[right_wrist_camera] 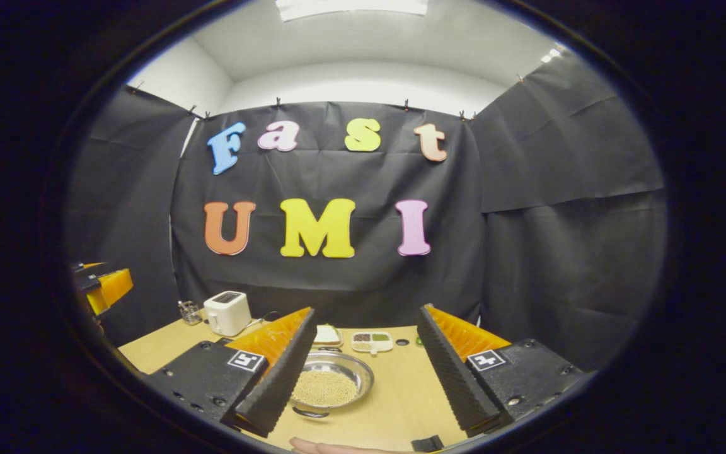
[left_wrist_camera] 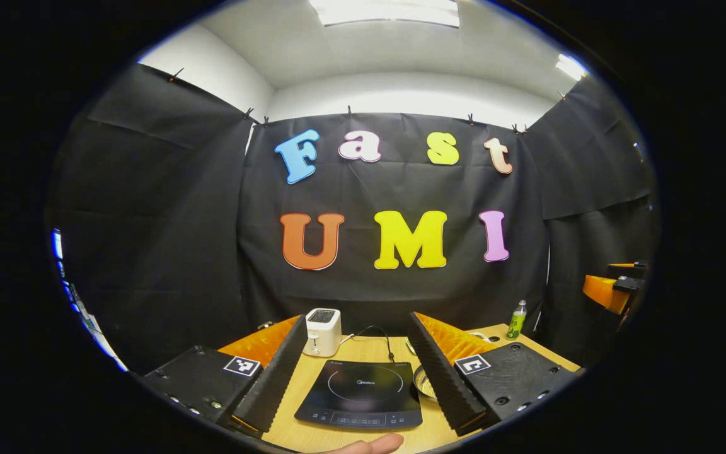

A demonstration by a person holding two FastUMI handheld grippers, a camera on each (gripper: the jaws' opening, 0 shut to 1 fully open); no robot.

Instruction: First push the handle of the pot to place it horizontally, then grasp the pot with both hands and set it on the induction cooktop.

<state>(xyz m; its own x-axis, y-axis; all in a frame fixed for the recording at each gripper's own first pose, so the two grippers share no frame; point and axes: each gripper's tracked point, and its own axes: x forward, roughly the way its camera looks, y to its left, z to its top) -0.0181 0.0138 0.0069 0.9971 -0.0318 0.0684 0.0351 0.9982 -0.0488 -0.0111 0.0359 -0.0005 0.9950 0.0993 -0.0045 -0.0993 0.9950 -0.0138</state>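
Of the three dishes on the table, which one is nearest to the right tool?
The round metal pot of small beads, just ahead of the right tool. The two small food trays lie farther back, near the wall.

The induction cooktop [left_wrist_camera: 359, 394] is glossy black with a thin pale ring on its top; the toaster [left_wrist_camera: 323, 331] white with a dark slot; the counter [right_wrist_camera: 401, 391] light wood; the pot [right_wrist_camera: 331, 382] silvery, holding pale tan grains; the bottle [left_wrist_camera: 517, 320] green.

- The pot [left_wrist_camera: 425, 382] in the left gripper view is mostly hidden behind a finger [left_wrist_camera: 445, 372].
- The pot's [right_wrist_camera: 331, 381] left rim hides behind a finger [right_wrist_camera: 278, 372] in the right gripper view.
- Tray [right_wrist_camera: 372, 341] contents are too small to tell.
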